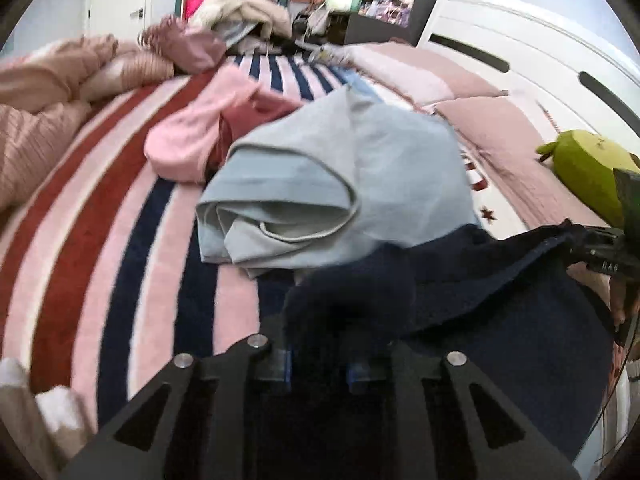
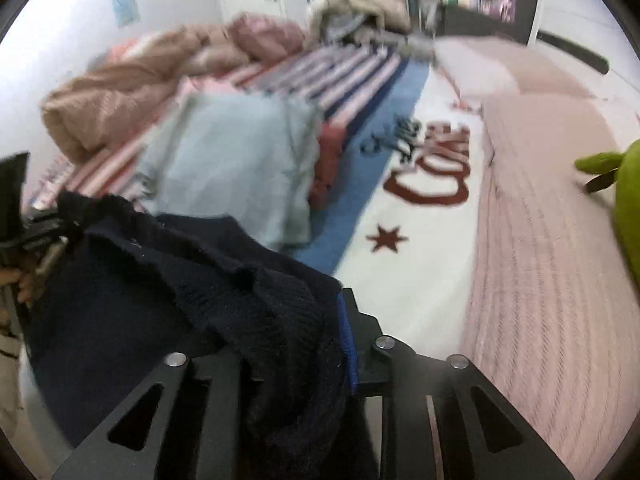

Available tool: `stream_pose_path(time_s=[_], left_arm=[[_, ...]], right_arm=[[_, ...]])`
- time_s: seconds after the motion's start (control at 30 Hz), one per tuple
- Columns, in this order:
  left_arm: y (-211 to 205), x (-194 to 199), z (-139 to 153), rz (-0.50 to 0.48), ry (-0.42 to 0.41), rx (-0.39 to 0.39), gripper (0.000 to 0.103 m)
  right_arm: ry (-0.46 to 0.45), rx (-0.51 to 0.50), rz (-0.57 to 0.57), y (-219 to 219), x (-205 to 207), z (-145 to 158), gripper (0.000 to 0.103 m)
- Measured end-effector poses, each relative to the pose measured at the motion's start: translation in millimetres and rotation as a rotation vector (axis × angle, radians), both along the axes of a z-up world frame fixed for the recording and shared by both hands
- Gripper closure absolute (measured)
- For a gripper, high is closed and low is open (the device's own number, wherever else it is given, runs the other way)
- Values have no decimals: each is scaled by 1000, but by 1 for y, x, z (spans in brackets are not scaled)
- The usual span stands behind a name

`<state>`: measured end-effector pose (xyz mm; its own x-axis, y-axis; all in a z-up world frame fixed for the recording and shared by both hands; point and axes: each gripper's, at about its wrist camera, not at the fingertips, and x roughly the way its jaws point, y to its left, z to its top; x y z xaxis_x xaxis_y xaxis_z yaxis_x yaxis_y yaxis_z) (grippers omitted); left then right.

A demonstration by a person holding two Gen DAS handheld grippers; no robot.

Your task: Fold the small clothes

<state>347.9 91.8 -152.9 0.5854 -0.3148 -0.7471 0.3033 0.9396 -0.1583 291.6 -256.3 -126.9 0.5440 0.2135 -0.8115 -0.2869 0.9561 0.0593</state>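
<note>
A dark navy knit garment (image 1: pixel 460 292) hangs stretched between my two grippers above the striped bed cover (image 1: pixel 100 240). My left gripper (image 1: pixel 320 368) is shut on one edge of it, its blue pads mostly buried in the cloth. My right gripper (image 2: pixel 320 344) is shut on the other edge (image 2: pixel 224 300); it also shows at the right of the left wrist view (image 1: pixel 600 252). The left gripper shows at the left of the right wrist view (image 2: pixel 36 224). A crumpled light blue garment (image 1: pixel 332 184) lies just beyond, with a pink garment (image 1: pixel 192 140) behind it.
Rumpled pink bedding (image 1: pixel 44 96) lies at the back left, pink pillows (image 1: pixel 500 132) and a white headboard (image 1: pixel 520 44) at the right. A green plush toy (image 1: pixel 580 164) sits at the far right. A heap of clothes (image 1: pixel 240 16) lies at the far end.
</note>
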Motion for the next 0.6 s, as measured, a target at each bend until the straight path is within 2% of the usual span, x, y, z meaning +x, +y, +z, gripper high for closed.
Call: stream_pose_path(time_s=[0.03, 0.07, 0.13, 0.17, 0.23, 0.33, 0.47, 0.53, 0.6], left_arm=[[-1, 7, -4, 18, 5, 22, 72], [-2, 9, -7, 39, 6, 41, 57], [4, 15, -5, 85, 7, 45, 41], [9, 14, 0, 102, 5, 32, 41], [16, 5, 11, 106, -16, 22, 38], [27, -25, 32, 114, -79, 20, 15], [38, -72, 44, 54, -78, -58, 9], [43, -109, 39, 33, -61, -88, 4], [45, -133, 30, 10, -24, -125, 3]], right_arm=[[30, -24, -10, 0, 7, -8, 65], [59, -49, -31, -1, 13, -15, 54], [69, -56, -78, -8, 16, -19, 45], [63, -41, -99, -13, 15, -17, 41], [37, -37, -137, -21, 7, -10, 39], [-17, -18, -139, -28, -18, 7, 35], [-61, 85, -99, -28, -71, 27, 29], [-79, 110, -75, -26, -98, 31, 23], [-85, 140, -60, -22, -125, 29, 22]])
